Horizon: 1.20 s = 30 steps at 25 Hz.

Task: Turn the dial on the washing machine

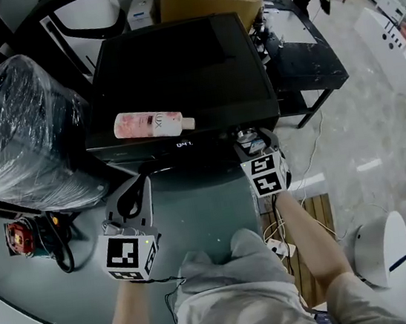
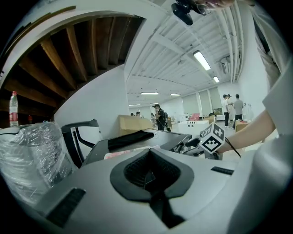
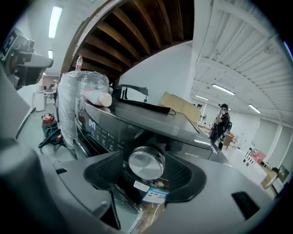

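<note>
Grey jaws of my right gripper (image 1: 254, 145) stand wide apart, one on each side of the dial (image 3: 146, 162), and I see a gap at both pads, so nothing is gripped yet. The dial lies straight ahead of that tool, at the right end of the washing machine's (image 1: 175, 71) front panel. Its turning axis points out of the panel towards me, nearly along the gripper's own line. I judge that the coming move needs the jaws to close squarely on the rim before any roll of the wrist.

My left gripper (image 1: 140, 185) hangs before the machine's left front, clenched on nothing, well apart from the dial, so the right hand is plainly the nearer.

The dial is a round knob with a flat, brushed silver face and a darker rim, standing proud of the glossy black panel. Left of it on that panel, a lit display (image 1: 183, 144) glows. Farther back, a pink bottle (image 1: 154, 122) lies on its side on the machine's dark lid.
</note>
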Motion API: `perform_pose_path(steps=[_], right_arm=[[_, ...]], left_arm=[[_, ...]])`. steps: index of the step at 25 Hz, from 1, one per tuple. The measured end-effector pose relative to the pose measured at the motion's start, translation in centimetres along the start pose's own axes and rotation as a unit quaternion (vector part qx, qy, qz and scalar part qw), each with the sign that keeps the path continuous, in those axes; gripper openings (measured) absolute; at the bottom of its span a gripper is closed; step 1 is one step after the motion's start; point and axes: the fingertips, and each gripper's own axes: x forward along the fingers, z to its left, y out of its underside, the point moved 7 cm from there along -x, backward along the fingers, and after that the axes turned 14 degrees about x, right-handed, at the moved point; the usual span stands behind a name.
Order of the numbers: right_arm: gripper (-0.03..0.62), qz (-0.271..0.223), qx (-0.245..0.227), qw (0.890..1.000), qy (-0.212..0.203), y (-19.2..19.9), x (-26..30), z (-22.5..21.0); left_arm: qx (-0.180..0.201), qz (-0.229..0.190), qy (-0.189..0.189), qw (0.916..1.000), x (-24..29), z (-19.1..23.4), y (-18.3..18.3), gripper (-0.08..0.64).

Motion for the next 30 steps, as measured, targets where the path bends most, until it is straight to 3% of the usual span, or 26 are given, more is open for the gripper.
perform_pose_path(steps=[4, 9, 12, 17, 25, 29, 30], right_arm=[[0.304, 0.005, 0.027, 0.999, 0.024, 0.5, 0.4, -0.3], [0.282, 0.007, 0.066, 0.998, 0.013, 1.1, 0.9, -0.7], [0.282, 0.001, 0.137, 0.991, -0.005, 1.5, 0.9, -1.5], [0.282, -0.009, 0.251, 0.967, -0.029, 1.8, 0.9, -2.2], [0.284, -0.031, 0.438, 0.897, -0.057, 3.1, 1.0, -3.2], [0.282, -0.043, 0.543, 0.833, -0.099, 3.7, 1.2, -3.4], [0.284, -0.047, 0.560, 0.821, -0.104, 3.8, 1.2, -3.5]], left_arm=[[0.000, 0.007, 0.000, 1.0000, 0.3, -0.4, 1.4, 0.018], [0.003, 0.015, 0.004, 0.9999, 0.7, -0.3, 2.3, 0.018], [-0.006, 0.015, 0.011, 0.9998, 0.8, -0.6, 2.2, 0.018], [-0.005, 0.015, 0.022, 0.9997, 1.2, -0.9, 1.7, 0.018], [-0.026, 0.026, 0.022, 0.9991, 1.2, -0.9, 1.9, 0.018], [-0.032, 0.035, 0.020, 0.9987, 0.9, -0.7, 1.8, 0.018], [-0.035, 0.035, 0.020, 0.9986, 0.9, -0.7, 1.8, 0.018]])
